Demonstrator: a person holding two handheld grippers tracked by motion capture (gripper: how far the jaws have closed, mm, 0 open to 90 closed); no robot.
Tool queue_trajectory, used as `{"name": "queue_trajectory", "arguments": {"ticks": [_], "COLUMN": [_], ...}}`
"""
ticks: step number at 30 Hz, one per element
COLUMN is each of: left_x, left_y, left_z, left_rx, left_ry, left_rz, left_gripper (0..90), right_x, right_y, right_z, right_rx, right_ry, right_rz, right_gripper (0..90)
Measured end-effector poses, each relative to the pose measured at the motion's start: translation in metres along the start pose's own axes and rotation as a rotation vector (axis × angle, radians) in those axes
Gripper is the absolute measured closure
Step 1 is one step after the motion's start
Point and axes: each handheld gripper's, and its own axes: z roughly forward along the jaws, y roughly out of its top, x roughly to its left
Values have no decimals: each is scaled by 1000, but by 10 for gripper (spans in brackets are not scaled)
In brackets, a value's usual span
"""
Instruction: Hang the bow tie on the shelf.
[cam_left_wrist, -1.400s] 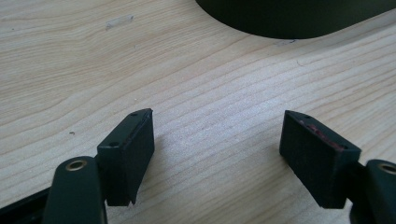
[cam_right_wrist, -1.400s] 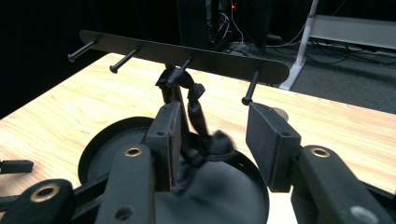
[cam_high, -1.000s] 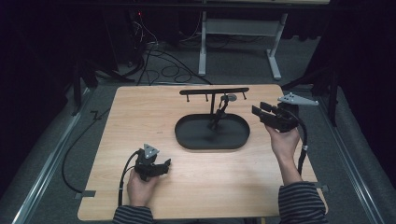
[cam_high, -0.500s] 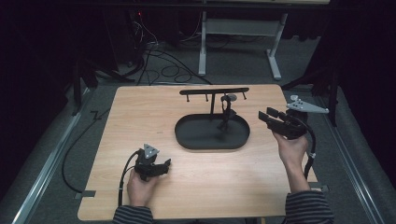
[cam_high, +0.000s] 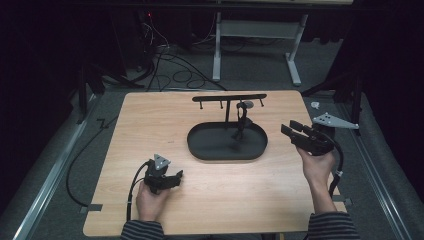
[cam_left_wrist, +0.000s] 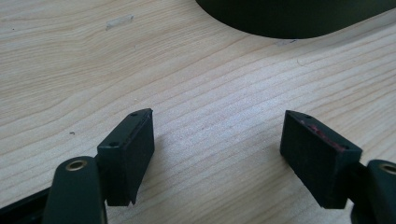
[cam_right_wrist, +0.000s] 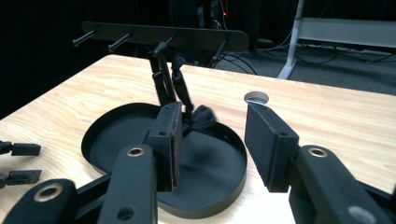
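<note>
A black oval tray (cam_high: 200, 145) sits mid-table with a black stand rising from it, topped by a bar with pegs (cam_high: 229, 98). A dark strap-like item (cam_right_wrist: 180, 88) hangs from one peg, its lower end bunched in the tray (cam_right_wrist: 116, 126). My right gripper (cam_high: 290, 127) is held above the table just right of the tray, open and pointing at it, with nothing between the jaws (cam_right_wrist: 212, 126). My left gripper (cam_high: 176, 178) rests low over the wood at the near left, open and empty (cam_left_wrist: 217, 126), with the tray's rim (cam_left_wrist: 289, 18) ahead.
The wooden table (cam_high: 150, 125) has a round hole (cam_right_wrist: 256, 97) behind the tray. Cables trail from both grippers off the near edges. Dark floor, cables and a white table frame (cam_high: 255, 35) lie beyond the far edge.
My right gripper has drifted toward the near side and slightly right, staying open. The left hand and gripper have not moved.
</note>
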Motion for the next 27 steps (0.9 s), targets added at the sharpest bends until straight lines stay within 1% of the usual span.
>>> {"name": "queue_trajectory", "arguments": {"ticks": [17, 24, 27], "left_x": [0, 0, 0], "left_y": [0, 0, 0], "left_z": [0, 0, 0], "left_rx": [0, 0, 0], "left_ry": [0, 0, 0], "left_rz": [0, 0, 0], "left_gripper": [266, 265, 266], "right_x": [3, 4, 5], "right_y": [-14, -20, -24], "right_z": [-16, -18, -19], "right_rx": [-10, -9, -13], "right_ry": [11, 18, 22], "right_rz": [7, 14, 25], "right_gripper": [582, 582, 582]}}
